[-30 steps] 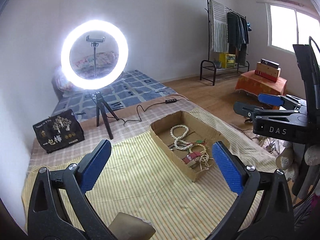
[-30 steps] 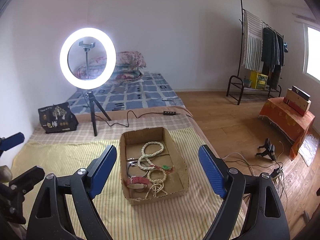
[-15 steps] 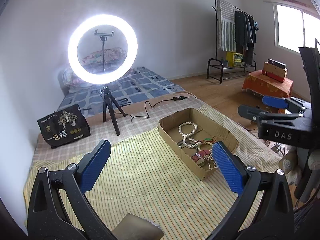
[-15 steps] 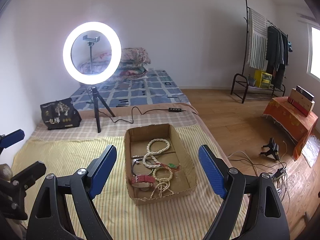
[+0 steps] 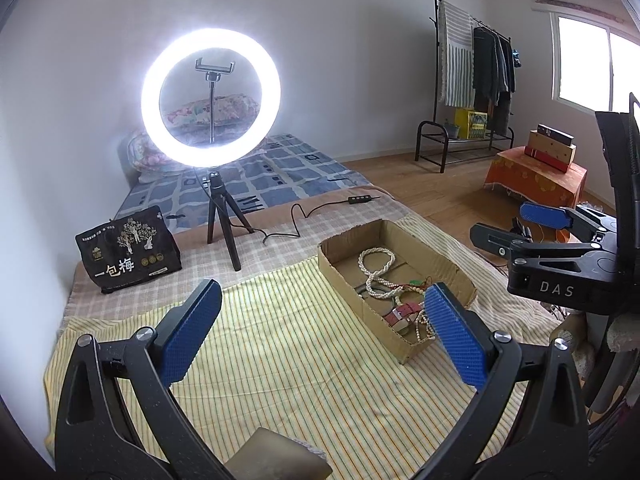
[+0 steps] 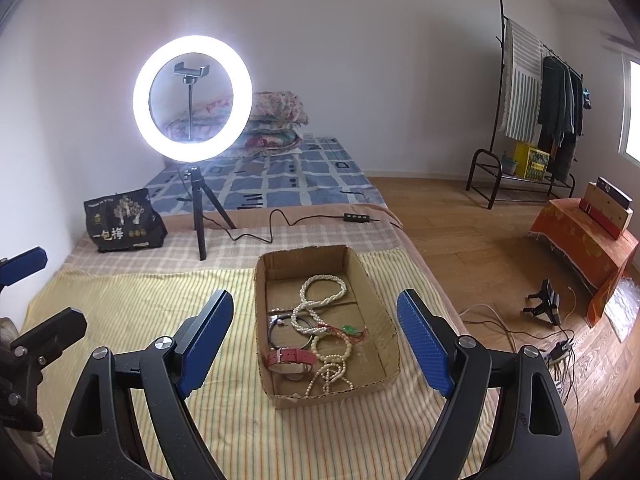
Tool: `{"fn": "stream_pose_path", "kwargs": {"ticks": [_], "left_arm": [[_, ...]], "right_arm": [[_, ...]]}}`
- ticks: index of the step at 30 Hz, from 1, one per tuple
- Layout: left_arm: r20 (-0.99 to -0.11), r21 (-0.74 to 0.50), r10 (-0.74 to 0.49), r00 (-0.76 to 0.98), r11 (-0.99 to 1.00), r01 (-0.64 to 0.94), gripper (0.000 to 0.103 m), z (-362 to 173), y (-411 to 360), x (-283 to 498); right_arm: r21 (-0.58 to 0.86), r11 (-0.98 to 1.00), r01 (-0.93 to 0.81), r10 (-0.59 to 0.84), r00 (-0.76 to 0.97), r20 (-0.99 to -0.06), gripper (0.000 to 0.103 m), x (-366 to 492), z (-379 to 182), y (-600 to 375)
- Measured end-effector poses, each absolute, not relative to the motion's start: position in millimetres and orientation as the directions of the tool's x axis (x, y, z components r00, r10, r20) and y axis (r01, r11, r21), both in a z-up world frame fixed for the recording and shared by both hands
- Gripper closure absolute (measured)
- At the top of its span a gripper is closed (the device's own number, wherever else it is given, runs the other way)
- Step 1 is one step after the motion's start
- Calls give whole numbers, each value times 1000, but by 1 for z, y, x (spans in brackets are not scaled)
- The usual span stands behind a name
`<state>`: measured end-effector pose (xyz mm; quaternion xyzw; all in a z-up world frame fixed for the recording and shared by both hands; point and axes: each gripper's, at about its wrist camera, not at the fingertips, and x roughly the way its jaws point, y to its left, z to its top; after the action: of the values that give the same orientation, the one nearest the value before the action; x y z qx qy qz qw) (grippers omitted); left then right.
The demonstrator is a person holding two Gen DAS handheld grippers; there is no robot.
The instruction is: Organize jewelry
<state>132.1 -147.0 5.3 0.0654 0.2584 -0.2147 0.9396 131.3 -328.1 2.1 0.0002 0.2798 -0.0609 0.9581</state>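
Note:
A shallow cardboard box point(image 6: 384, 312) sits on a yellow striped cloth point(image 6: 132, 312) and holds jewelry: a white pearl necklace point(image 6: 320, 292), a red watch strap point(image 6: 290, 357), a cream bead bracelet point(image 6: 332, 356) and a green-and-red charm point(image 6: 350, 330). The box also shows in the left wrist view point(image 5: 452, 270). My right gripper point(image 6: 316, 338) is open and empty, hovering above the box's near end. My left gripper point(image 5: 320, 330) is open and empty over the cloth, left of the box. The right gripper point(image 5: 516, 226) shows at the right edge of the left view.
A lit ring light point(image 6: 193, 98) on a tripod stands behind the box, its cable point(image 6: 280, 228) trailing right. A black printed bag point(image 6: 122, 222) sits at back left. Wooden floor with cables point(image 6: 520, 328) lies to the right. A clothes rack point(image 6: 532, 96) stands far right.
Both grippers have eased forward, so the box and ring light sit a little larger and lower in both views. Both stay open and empty.

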Motion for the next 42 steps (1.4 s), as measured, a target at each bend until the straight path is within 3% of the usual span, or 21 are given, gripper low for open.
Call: {"fn": "stream_pose_path", "kwargs": {"ticks": [42], "left_arm": [[-510,20,-371,776,897,442,0,9,-152,130]], "right_arm": [[-38,992,121,-122,835,-536,19,130,1,-331]]}}
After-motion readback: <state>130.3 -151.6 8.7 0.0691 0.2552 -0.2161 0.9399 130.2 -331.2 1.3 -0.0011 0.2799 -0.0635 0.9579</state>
